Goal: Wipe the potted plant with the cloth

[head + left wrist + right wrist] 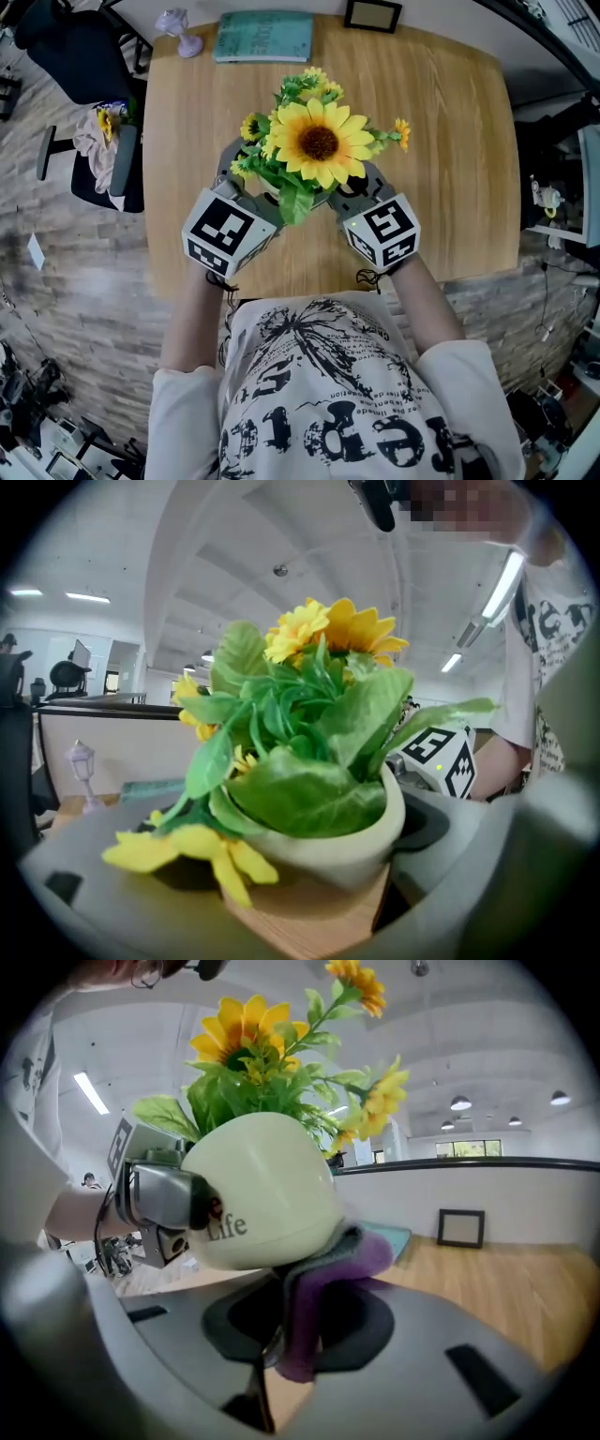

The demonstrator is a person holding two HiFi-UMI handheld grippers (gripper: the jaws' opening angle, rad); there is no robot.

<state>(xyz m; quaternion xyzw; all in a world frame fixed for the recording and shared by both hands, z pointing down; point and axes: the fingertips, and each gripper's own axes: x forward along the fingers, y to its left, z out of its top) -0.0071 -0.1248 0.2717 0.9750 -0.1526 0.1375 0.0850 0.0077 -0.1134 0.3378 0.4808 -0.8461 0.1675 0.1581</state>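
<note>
Right gripper (267,1365): jaws nearly closed, pinching a purple-grey cloth (323,1283). The cloth is pressed against the lower wall of the cream pot (258,1190).

Left gripper (309,892): jaws set wide, 1 on each side of the pot, clasping it.

Potted plant (314,141) sits between the 2 grippers, near the middle of the wooden table (450,141). Long axis upright. The big sunflower faces straight up and the smaller blooms spray outward.

Pot reads "Life" in dark letters on the side toward the right gripper.

Farther back: teal book (262,36), lettering too small to read; small lantern-style lamp (178,28); black picture frame (372,14) at the far edge.
</note>
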